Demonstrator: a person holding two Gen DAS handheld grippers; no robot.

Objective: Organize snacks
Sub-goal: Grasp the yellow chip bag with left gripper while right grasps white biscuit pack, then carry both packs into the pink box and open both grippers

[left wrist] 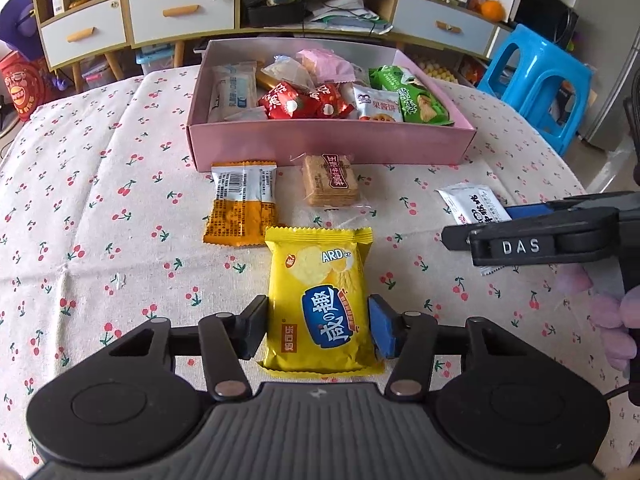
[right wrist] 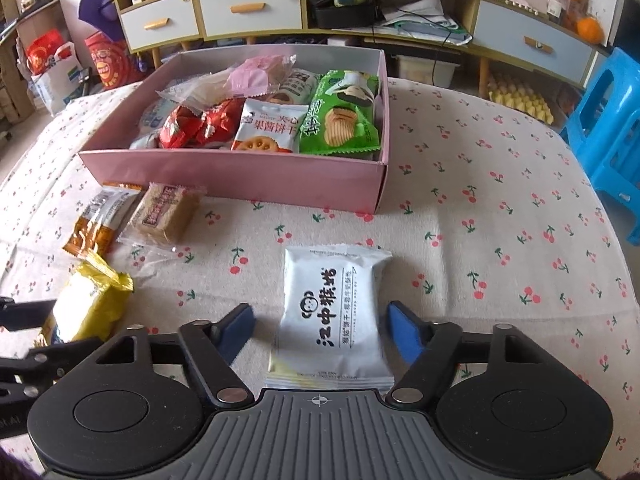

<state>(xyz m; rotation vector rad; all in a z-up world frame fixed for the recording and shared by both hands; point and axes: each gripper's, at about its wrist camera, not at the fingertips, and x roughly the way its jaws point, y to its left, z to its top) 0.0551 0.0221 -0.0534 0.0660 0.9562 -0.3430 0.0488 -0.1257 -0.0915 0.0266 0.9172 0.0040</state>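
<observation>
The left gripper (left wrist: 318, 328) pinched the crinkly yellow foil cracker packet (left wrist: 320, 300) (right gripper (right wrist: 320, 330) spread around the white foil biscuit packet (right wrist: 332, 316)); harder squeezing might crush crackers.

Box (left wrist: 328, 142): pink, open, on the cloth, filled with mixed packets.
Yellow packet (left wrist: 320, 300): lying flat nearest the box's front, print upside down.
White packet (right wrist: 332, 316): flat, off to the right.
Orange packet (left wrist: 242, 202): flat, back side up, just before the box.
Biscuit pack (left wrist: 330, 180): clear wrap, beside the orange packet.
</observation>
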